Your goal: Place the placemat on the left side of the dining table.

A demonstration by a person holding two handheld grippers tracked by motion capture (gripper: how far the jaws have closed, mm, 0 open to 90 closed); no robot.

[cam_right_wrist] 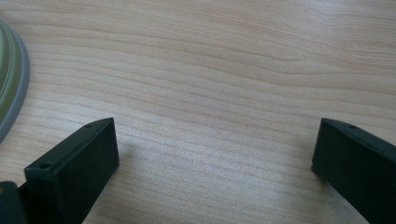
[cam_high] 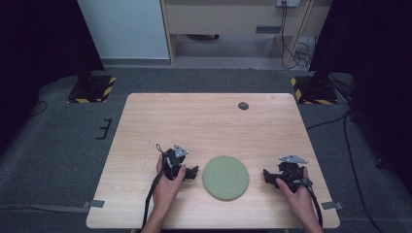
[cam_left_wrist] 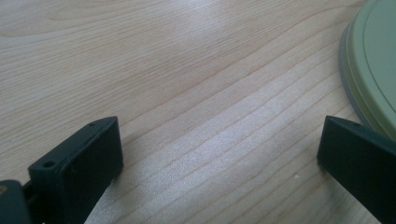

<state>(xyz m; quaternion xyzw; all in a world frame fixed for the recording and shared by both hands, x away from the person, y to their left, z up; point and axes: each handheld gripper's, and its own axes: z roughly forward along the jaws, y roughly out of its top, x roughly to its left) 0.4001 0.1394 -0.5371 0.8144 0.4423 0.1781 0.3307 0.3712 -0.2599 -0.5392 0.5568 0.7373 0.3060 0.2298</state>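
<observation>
A round green plate (cam_high: pixel 225 177) lies on the wooden table (cam_high: pixel 209 121) near its front edge, between the person's two hands. My left gripper (cam_high: pixel 192 171) rests just left of the plate, jaws wide open over bare wood; the plate's rim (cam_left_wrist: pixel 369 65) shows at the right of the left gripper view. My right gripper (cam_high: pixel 268 175) sits a little right of the plate, also open with nothing between its jaws; the plate's edge (cam_right_wrist: pixel 11 84) shows at the far left of the right gripper view.
A small dark round disc (cam_high: pixel 243 106) lies near the table's far edge. Grey carpet surrounds the table, with cables (cam_high: pixel 357 165) on the right and black stands with yellow-striped bases (cam_high: pixel 92 87) at the back corners.
</observation>
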